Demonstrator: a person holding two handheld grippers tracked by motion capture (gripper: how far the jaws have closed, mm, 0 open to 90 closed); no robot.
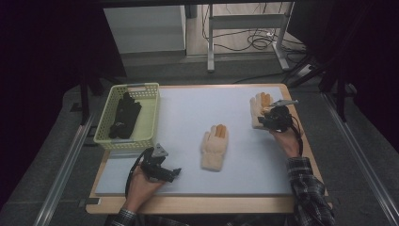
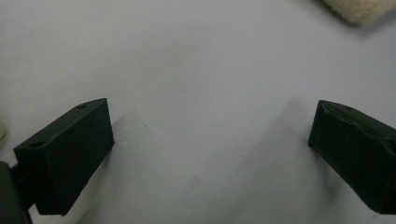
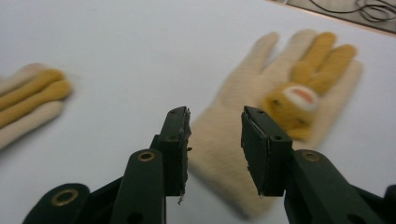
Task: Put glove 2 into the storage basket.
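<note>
When we look down from the high view, our right gripper [image 1: 266, 118] covers part of the far glove [image 1: 259, 107]; another glove [image 1: 214, 147] lies mid-table. In the left gripper view our jaws gape wide over bare mat, a glove cut off at the top edge. In the right gripper view the jaws stand narrow over the blurry glove [image 3: 252, 140], not pinching it.

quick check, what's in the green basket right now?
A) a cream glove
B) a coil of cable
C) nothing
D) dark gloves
D: in the high view the green basket at the table's far left holds dark gloves, while both cream gloves lie out on the white mat, one mid-table and one by the right gripper.
</note>
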